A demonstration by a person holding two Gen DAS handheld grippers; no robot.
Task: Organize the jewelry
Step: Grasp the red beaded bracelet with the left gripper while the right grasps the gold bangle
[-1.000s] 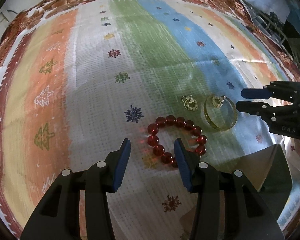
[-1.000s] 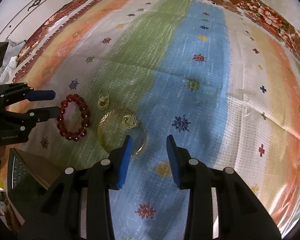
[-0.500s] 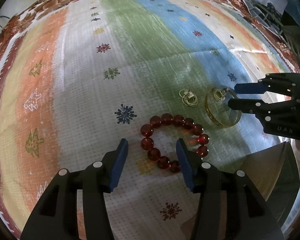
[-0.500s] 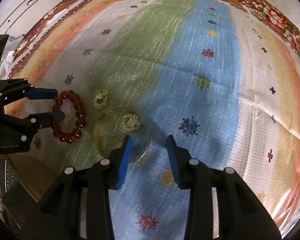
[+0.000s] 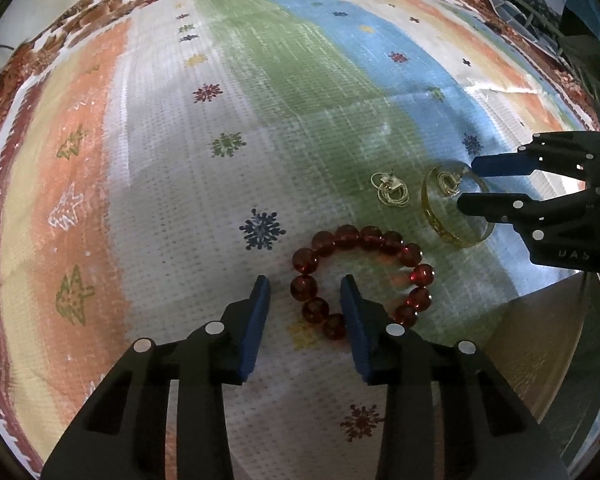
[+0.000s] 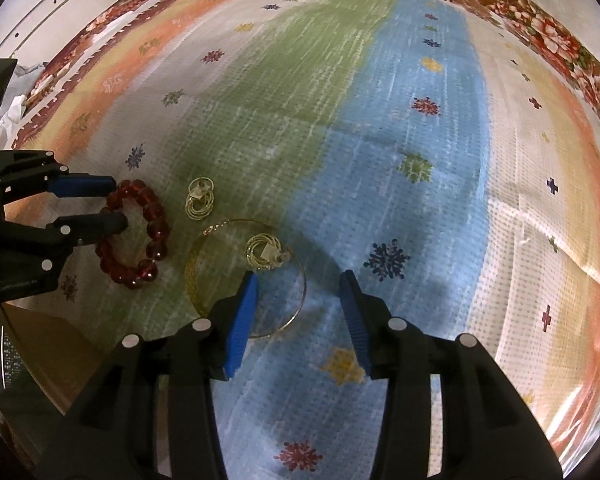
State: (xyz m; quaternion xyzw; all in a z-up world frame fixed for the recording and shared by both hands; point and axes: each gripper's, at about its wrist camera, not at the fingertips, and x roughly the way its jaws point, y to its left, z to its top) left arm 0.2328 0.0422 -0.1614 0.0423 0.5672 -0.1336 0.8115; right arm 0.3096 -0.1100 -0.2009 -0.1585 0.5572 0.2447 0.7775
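A red bead bracelet [image 5: 380, 236] lies on the striped cloth. My left gripper [image 5: 304, 292] points down over it with the bracelet's left beads between its jaws; the jaws are closing, and a gap still shows beside each pad. To the right lies a gold bangle [image 5: 436, 220] with one gold earring [image 5: 448, 182] inside it and another earring [image 5: 392, 190] beside it. My right gripper [image 6: 298, 300] straddles the near rim of the bangle [image 6: 192, 276]. Its jaws are opening and press on nothing. The right wrist view shows the left gripper [image 6: 104, 202] across the bracelet [image 6: 156, 224].
A dark, flat-sided container [image 5: 548, 340] stands at the near edge of the cloth, between the two grippers and close to the jewelry. The cloth's floral border [image 6: 540, 32] runs around the far side. Dark clutter [image 5: 580, 52] stands beyond the right edge.
My left jaws have narrowed around the bracelet's left beads. My right gripper has slid over to the bangle, its jaws a little wider, and now stands across its rim.
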